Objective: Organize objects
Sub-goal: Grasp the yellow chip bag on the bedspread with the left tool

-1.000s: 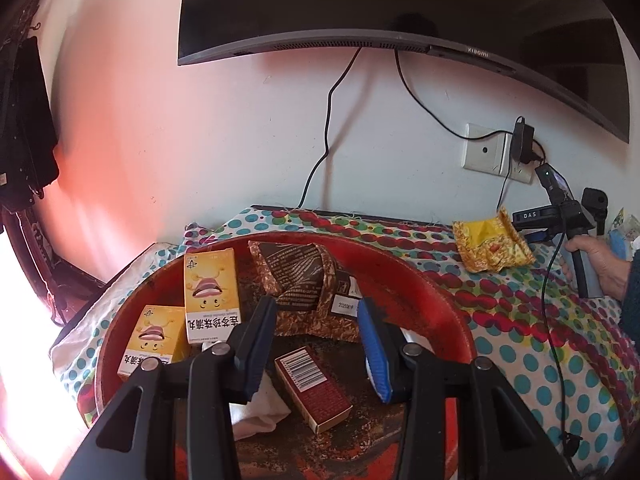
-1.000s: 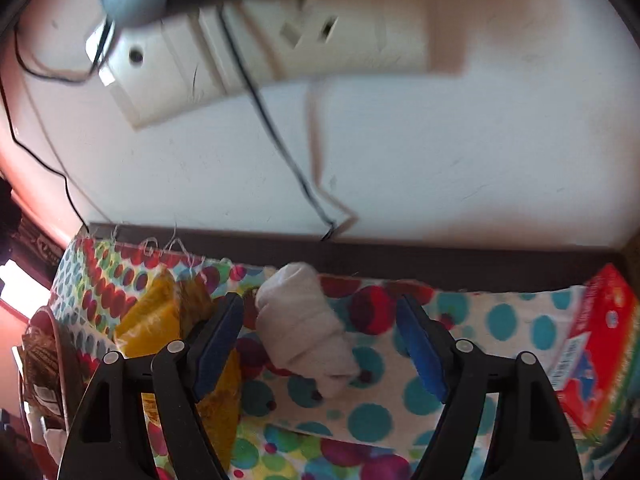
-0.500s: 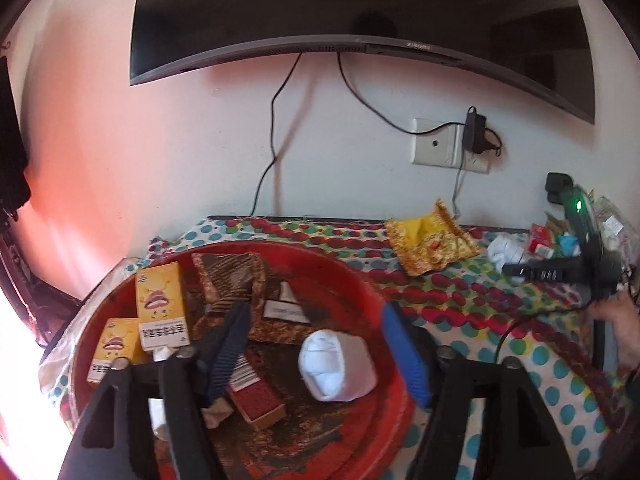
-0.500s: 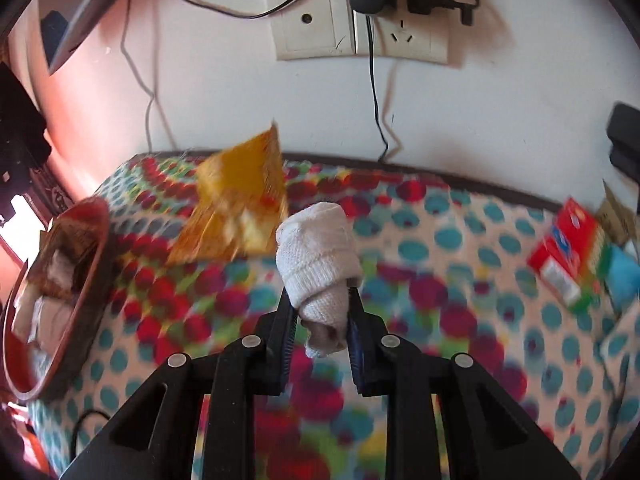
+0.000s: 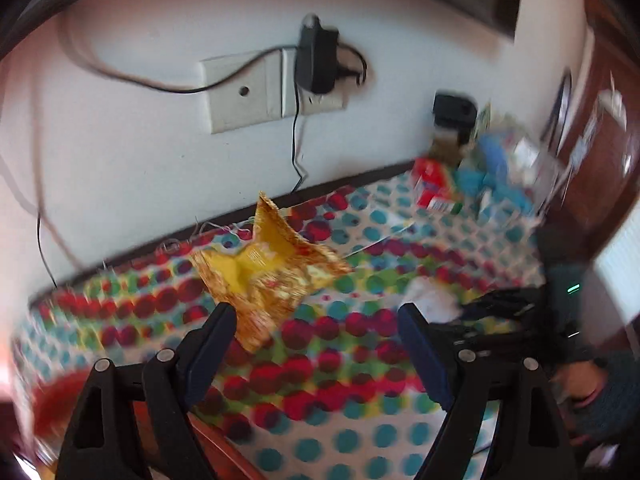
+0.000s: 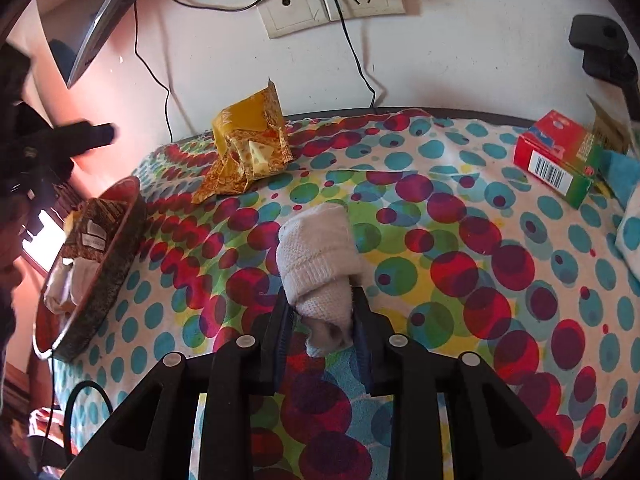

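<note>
- Right wrist view: your right claw [image 6: 320, 322] is clamped on the lower end of a rolled white sock [image 6: 316, 256], with both pads pressing the fabric. The jaws read as easing apart slightly, yet the roll sits pinched between them, its upper end standing above the dotted cloth [image 6: 460, 240] of the counter.
- Left wrist view: your left claw [image 5: 316, 344] stands wide, jaws opening, with nothing between them. It points toward the crumpled yellow wrapper [image 5: 268, 272] lying on the cloth near the wall.
- The red tray [image 6: 96, 272], already holding packets, sits at the left end of the counter in the right wrist view; the wrapper and a red and green box [image 6: 560, 156] lie well apart from it.
- Risk, sock: the grip is on the narrow tail only. If the jaws loosen further, the heavier upper end will likely tip out and the roll may unwind.
- Risk, wrapper: it is light and springy, so a close from the wide stance could push it away or catch one corner only.
- Risk, crossing: both claws work near the same stretch of cloth, and could foul each other on the way to the tray.
- Hard to make out: the left wrist view is blurred throughout; the items at its far right cannot be identified, and the tray shows only as a red smear at lower left.
</note>
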